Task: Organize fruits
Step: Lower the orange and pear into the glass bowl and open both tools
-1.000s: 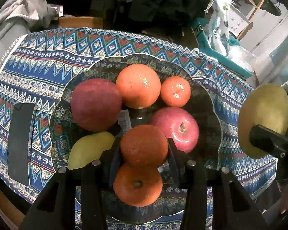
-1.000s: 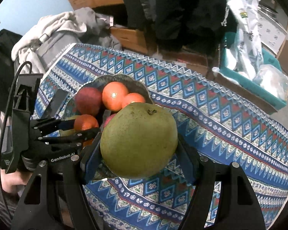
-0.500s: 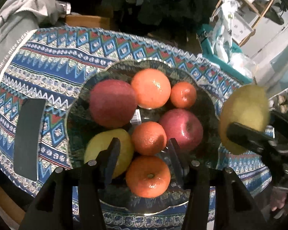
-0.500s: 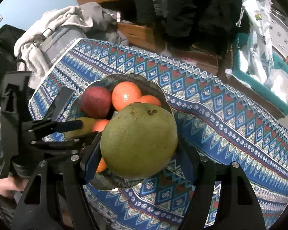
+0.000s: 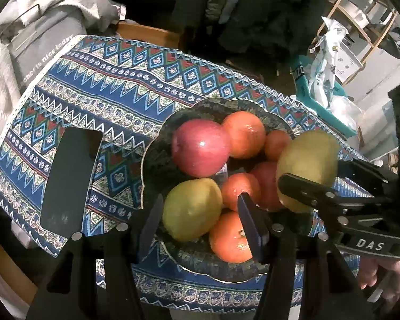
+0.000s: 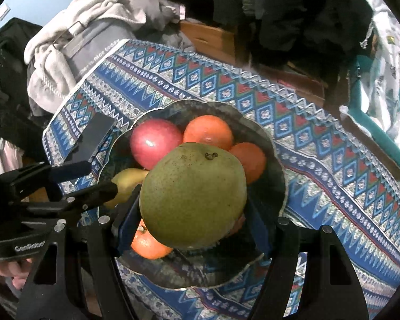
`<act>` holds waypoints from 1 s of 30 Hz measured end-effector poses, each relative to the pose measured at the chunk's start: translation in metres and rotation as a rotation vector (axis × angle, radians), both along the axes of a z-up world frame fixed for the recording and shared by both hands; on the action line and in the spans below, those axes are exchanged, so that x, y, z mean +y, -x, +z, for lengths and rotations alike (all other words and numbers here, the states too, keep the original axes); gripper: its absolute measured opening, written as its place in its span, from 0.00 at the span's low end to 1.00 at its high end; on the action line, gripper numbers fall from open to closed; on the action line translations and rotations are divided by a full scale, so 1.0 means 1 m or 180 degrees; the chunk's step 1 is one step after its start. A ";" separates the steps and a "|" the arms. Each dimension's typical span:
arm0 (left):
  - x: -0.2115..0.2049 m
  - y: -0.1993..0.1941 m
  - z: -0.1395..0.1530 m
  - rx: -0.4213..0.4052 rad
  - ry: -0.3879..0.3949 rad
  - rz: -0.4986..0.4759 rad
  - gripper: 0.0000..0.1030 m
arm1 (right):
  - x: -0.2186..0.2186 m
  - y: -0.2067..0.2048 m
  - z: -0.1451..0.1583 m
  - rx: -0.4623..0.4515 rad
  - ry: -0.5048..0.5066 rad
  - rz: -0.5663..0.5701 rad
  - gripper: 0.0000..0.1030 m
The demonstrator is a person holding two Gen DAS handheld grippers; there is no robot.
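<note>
Patterned tablecloth [image 5: 136, 98]; only right wrist shows pear's [image 6: 193, 197] stem.

The bowl [image 6: 276, 160] is set on the cloth-covered counter [image 6: 333, 176], with the phone [image 5: 69, 176] laid just to its left. Apples, oranges and a pear [image 5: 192, 209] are piled in it. A larger pear [image 6: 194, 197] is held above them.
</note>
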State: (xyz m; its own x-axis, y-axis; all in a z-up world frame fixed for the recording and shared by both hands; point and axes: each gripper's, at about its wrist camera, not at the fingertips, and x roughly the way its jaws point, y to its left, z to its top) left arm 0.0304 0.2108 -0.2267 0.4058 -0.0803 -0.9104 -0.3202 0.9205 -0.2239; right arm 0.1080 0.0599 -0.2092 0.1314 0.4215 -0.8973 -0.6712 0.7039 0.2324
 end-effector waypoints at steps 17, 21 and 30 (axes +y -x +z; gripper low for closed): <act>0.013 0.006 0.003 -0.0028 -0.0009 0.0083 0.58 | 0.030 -0.003 -0.016 0.0084 0.0115 0.0166 0.72; 0.014 0.005 0.005 -0.0032 0.0005 0.0103 0.58 | 0.030 -0.007 -0.022 0.0189 0.0065 0.0195 0.72; 0.010 0.009 0.023 -0.0115 0.0030 0.0107 0.61 | 0.015 -0.002 0.004 0.0091 -0.0073 0.0131 0.72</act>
